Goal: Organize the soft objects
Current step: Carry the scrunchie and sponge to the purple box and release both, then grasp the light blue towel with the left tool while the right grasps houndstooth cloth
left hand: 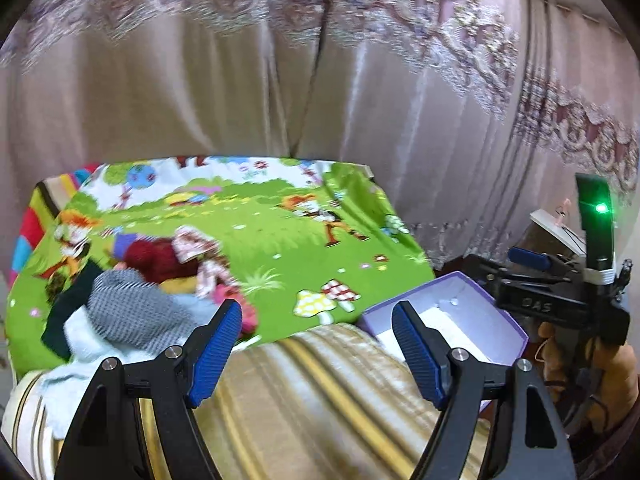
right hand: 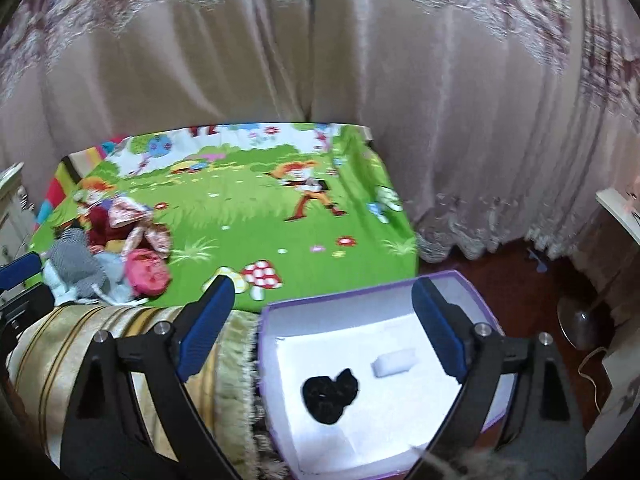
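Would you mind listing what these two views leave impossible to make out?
- Pile of soft things, left wrist view: motion blur and overlap hide how many there are.
- Purple box, left wrist view: its contents hide behind the near wall and the finger.
- Black item in the box, right wrist view: too dark to identify.

Only one readable text: raised letters "DAS" on the black body of the right gripper (left hand: 524, 260), seen side-on at the right edge of the left wrist view, just below its blue pads. Letters are small and a bit blurred, so the reading is not fully certain. No readable text on the purple box (right hand: 472, 280), the cartoon bedsheet (right hand: 248, 216) or the curtains (right hand: 320, 60). Right wrist view: no text at all.
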Tool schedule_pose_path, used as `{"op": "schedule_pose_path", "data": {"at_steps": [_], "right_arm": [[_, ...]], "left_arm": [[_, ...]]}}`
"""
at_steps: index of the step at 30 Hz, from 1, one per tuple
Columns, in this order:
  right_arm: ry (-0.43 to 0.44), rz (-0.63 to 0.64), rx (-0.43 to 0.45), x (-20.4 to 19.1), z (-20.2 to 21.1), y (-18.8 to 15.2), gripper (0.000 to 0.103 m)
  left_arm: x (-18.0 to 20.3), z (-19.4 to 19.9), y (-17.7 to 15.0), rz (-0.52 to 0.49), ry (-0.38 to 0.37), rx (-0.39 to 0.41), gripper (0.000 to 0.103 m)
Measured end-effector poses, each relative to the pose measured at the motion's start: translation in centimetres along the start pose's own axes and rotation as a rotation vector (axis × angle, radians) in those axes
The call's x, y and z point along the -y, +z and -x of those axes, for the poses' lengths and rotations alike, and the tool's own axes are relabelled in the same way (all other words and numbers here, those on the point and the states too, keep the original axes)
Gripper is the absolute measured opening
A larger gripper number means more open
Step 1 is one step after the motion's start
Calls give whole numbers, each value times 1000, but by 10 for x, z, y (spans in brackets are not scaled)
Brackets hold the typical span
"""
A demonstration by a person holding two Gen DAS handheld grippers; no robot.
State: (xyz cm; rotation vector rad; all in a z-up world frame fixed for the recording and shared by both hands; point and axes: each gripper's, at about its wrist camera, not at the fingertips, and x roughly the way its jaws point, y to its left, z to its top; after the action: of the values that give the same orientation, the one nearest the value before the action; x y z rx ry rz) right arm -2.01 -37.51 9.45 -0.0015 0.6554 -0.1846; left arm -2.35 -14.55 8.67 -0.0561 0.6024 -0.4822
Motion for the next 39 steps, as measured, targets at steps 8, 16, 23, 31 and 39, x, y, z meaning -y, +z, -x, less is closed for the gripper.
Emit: {"op": "schedule_pose_path", "data": {"at_steps": [8, 16, 23, 31, 39], "right_arm": [[119, 40, -27, -31, -4, 3, 92], [204, 92, -55, -63, -12, 6, 92], [265, 143, -82, -92, -24, 9, 92], [354, 214, -123, -134, -45, 15, 92], [461, 334, -149, -196, -62, 22, 92]], "left_arm": [[-60, 11, -11, 133, 72, -29, 78], [-127, 17, -21, 265, 152, -112, 76], [-171, 5, -26, 318, 237, -213, 76], [-203, -17, -35, 381, 293, -334, 76], [-215, -45, -40, 363, 287, -429, 76]]}}
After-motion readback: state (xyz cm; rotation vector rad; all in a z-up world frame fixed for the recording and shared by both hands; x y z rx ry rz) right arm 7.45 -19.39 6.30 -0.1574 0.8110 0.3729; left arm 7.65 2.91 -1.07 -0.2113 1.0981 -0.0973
